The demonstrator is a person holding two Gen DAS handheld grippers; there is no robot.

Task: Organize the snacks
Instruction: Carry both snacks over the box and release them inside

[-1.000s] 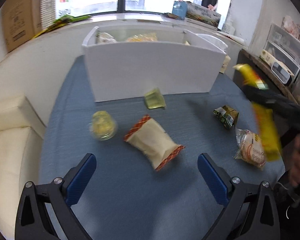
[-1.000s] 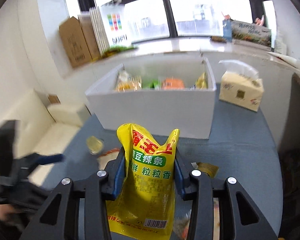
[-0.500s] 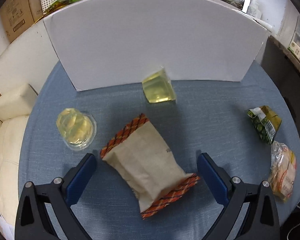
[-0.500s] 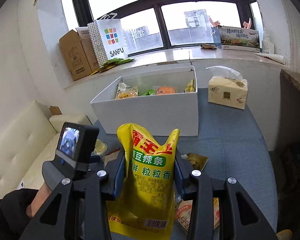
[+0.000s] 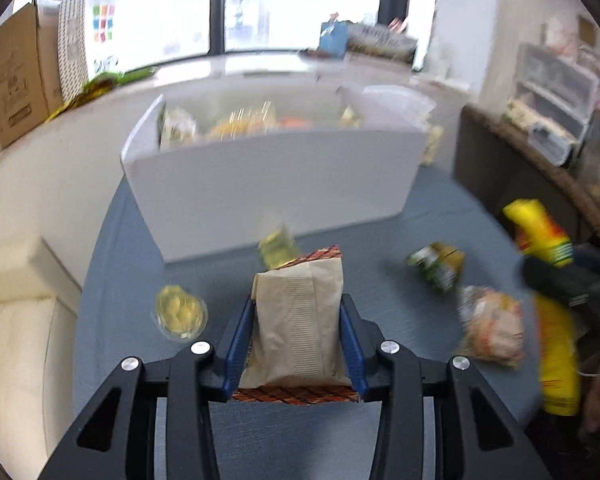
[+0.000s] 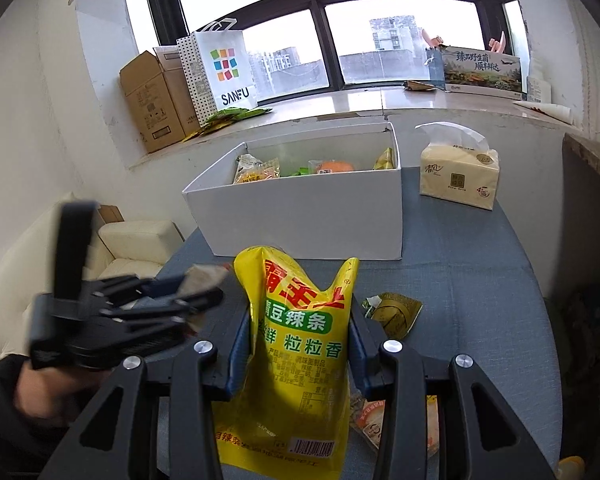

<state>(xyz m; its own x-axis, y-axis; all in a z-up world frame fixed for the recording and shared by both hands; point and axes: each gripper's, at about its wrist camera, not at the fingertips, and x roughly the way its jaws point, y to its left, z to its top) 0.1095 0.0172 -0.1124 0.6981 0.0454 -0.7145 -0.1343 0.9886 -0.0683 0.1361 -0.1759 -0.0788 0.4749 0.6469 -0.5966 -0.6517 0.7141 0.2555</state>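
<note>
My left gripper [image 5: 296,336] is shut on a beige snack bag with red patterned ends [image 5: 300,320] and holds it above the blue table [image 5: 228,440]. My right gripper [image 6: 298,344] is shut on a yellow snack pouch [image 6: 296,344], held upright in front of the white box [image 6: 312,220], which holds several snacks. The left gripper shows at the left of the right wrist view [image 6: 172,300]. Loose on the table lie a clear jelly cup [image 5: 179,312], a small yellow-green packet [image 5: 278,246], a green packet [image 5: 438,266] and a clear-wrapped pastry [image 5: 490,330].
A tissue pack [image 6: 458,174] stands right of the box. A window sill behind holds cardboard boxes [image 6: 152,100] and a white shopping bag [image 6: 222,70]. A cream sofa [image 5: 24,320] lies left of the table. Shelves [image 5: 552,96] stand at the right.
My left gripper closed on the beige snack bag and lifted it off the table, and its view tilted up toward the box. My right gripper holds the yellow pouch as before.
</note>
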